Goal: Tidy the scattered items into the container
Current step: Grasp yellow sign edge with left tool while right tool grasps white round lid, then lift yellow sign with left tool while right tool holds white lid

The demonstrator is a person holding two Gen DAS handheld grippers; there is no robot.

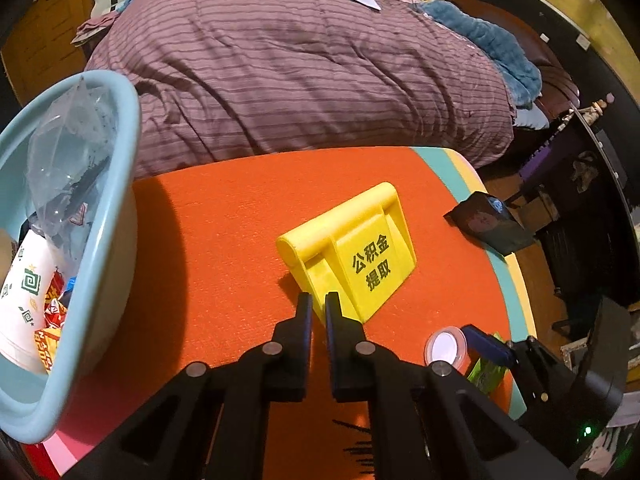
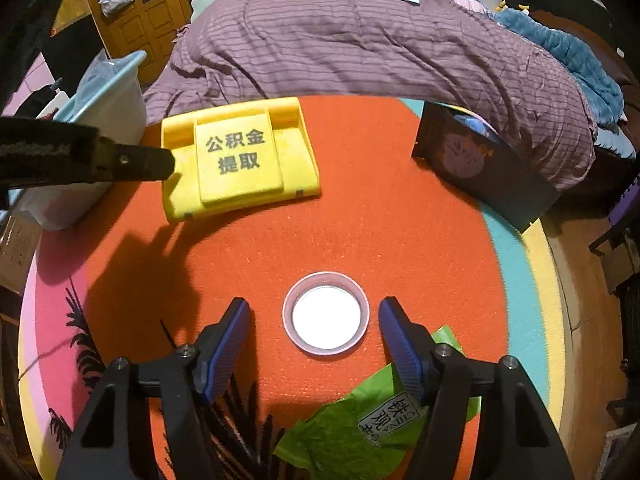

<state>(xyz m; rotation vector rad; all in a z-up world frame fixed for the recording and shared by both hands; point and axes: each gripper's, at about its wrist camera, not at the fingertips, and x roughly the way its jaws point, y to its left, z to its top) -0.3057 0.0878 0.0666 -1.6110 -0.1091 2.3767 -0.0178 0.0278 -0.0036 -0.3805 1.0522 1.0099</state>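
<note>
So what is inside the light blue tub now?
Inside the light blue tub lie a clear plastic bag, a white printed pack and red snack wrappers. Anything beneath them is covered.

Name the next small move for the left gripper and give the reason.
Probably lift the yellow sign and carry it left to the blue basin. The left gripper looks shut on its near edge, the sign already tilts off the orange mat, and the basin, already holding other items, stands just beside it.
</note>
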